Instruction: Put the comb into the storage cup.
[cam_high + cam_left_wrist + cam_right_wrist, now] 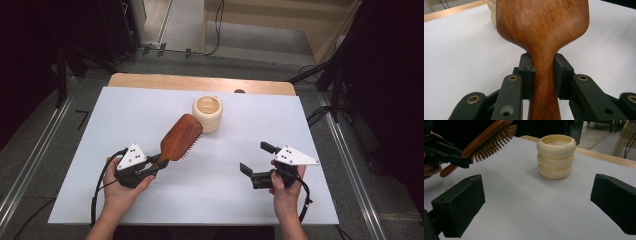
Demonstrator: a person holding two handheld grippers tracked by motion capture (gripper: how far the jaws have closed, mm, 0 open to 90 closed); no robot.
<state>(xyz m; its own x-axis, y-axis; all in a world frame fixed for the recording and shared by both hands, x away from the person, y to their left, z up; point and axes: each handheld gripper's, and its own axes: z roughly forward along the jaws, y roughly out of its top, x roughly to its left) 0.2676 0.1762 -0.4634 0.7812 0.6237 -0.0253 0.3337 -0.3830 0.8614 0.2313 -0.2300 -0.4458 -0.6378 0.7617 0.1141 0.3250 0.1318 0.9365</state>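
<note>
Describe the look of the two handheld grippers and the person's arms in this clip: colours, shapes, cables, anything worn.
Both grippers are black, each topped by a pale grey three-cornered plate with small dark dots. The left gripper has linked black arms with brass-coloured rivets and blocky pads. The right gripper ends in chunky, matte black rectangular pads. A black cable loops from each down along the forearm. No sleeves show on the forearms.

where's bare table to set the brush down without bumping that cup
Free: the wide white stretch between the left claw and the open right claw, in front of the cream ribbed cup; also the far left corner of the table. Crowded: beside the cup, where the wooden hairbrush head hangs close.
</note>
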